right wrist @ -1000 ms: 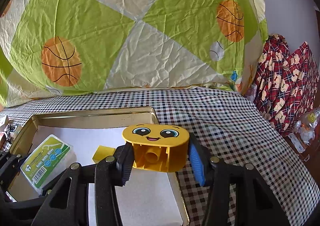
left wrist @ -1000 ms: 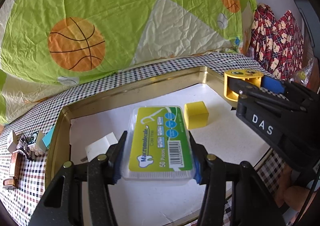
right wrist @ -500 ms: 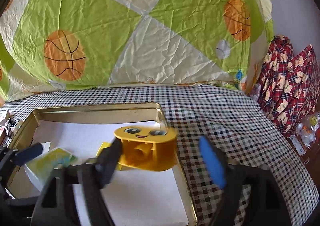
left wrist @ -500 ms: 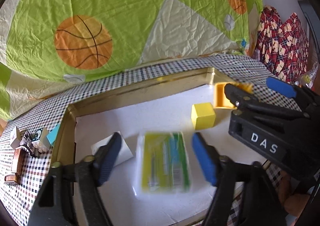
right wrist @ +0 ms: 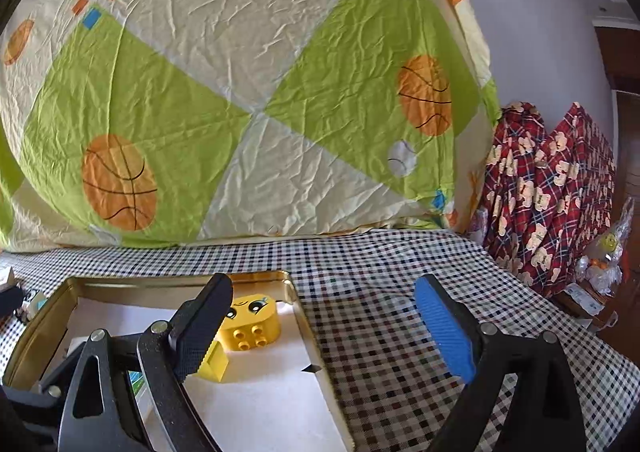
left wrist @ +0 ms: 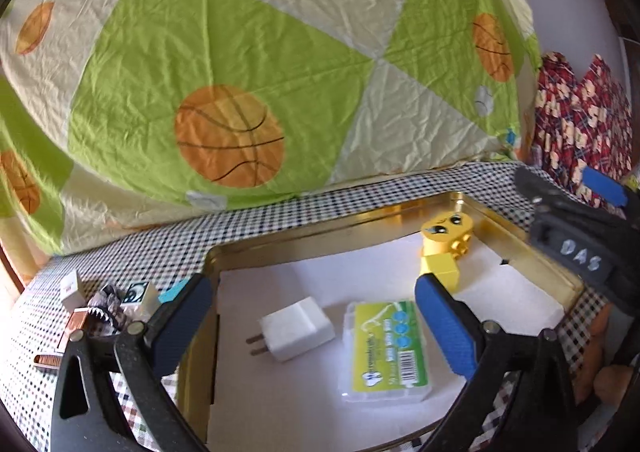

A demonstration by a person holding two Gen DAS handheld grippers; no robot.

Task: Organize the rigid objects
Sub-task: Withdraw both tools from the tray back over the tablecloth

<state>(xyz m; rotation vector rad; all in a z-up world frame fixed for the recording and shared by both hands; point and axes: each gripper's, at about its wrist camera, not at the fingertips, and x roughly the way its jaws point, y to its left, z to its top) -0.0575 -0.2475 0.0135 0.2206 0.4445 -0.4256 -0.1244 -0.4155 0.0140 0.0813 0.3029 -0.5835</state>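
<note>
A gold tray [left wrist: 304, 236] with a white liner sits on the checkered cloth. In it lie a floss-pick box with a green label [left wrist: 386, 352], a white plug adapter [left wrist: 296, 328], a yellow cube [left wrist: 440, 272] and a yellow face block [left wrist: 446, 230], tipped near the far right corner. My left gripper [left wrist: 308, 316] is open and empty above the tray. My right gripper [right wrist: 324, 328] is open and empty over the tray's right rim [right wrist: 308, 332]; the face block [right wrist: 252, 316] and cube [right wrist: 214, 364] lie below its left finger.
Several small items [left wrist: 104, 308] lie on the cloth left of the tray. A green and cream basketball quilt [left wrist: 240, 92] rises behind. A red patterned cloth [right wrist: 548, 192] hangs at right. The right gripper's body [left wrist: 580, 248] shows in the left wrist view.
Both grippers opened and pulled up and back. The floss box dropped from the left gripper onto the liner. The face block fell from the right gripper into the tray's far right corner.
</note>
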